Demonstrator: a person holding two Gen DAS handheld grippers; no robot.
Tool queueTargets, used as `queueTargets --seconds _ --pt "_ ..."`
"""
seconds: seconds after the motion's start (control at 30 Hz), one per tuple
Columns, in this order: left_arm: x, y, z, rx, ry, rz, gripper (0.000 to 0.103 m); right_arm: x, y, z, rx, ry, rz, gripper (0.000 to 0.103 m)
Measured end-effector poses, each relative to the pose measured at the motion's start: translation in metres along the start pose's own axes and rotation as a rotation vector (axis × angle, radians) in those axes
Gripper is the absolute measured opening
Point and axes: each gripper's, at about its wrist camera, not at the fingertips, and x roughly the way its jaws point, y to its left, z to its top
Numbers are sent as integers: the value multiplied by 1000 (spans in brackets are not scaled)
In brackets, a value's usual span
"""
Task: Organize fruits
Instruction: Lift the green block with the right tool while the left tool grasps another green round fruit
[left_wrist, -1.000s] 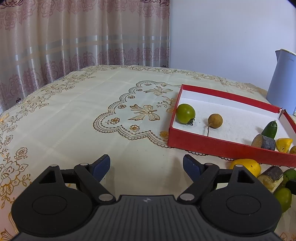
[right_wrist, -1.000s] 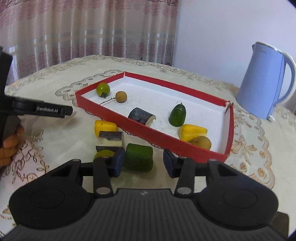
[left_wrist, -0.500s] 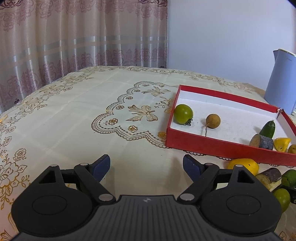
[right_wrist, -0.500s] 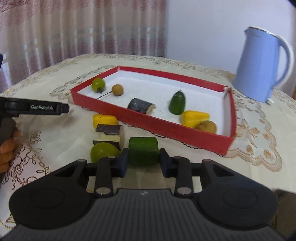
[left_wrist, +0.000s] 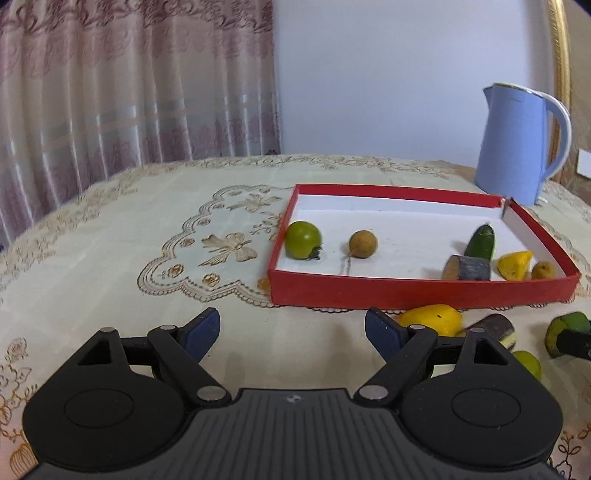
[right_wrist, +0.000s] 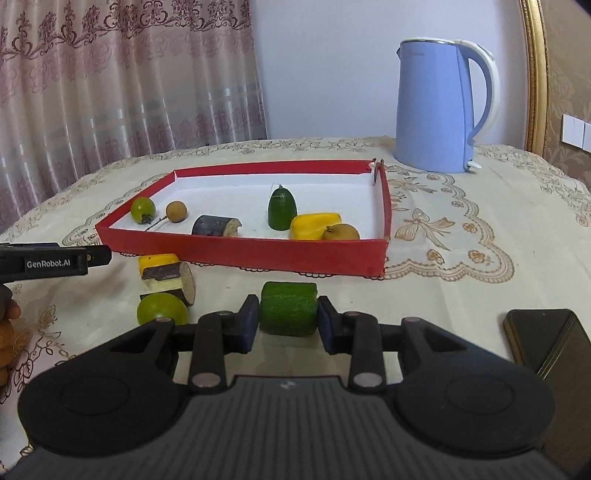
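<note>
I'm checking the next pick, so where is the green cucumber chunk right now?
In the right wrist view, the green cucumber chunk sits clamped in the right gripper, just outside the red tray, right of the green lime.

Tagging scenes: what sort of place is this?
Probably a home dining or living room: an embroidered tablecloth, patterned curtains and an electric kettle behind the red tray of fruit.

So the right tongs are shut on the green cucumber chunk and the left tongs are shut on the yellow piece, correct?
Half right. The right tongs are shut on the green cucumber chunk; the left tongs stand open and empty, with the yellow piece lying on the tablecloth beyond them, as the left wrist view shows.
</note>
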Motion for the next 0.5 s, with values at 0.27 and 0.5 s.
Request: queueTargets --seconds 0.27,0.5 --pt "-21 -32 -5 132 9 -178 86 -1 -3 -1 16 -10 19 31" --pt "-37 -61 -12 162 13 -252 97 -2 -4 -1 26 -16 34 31"
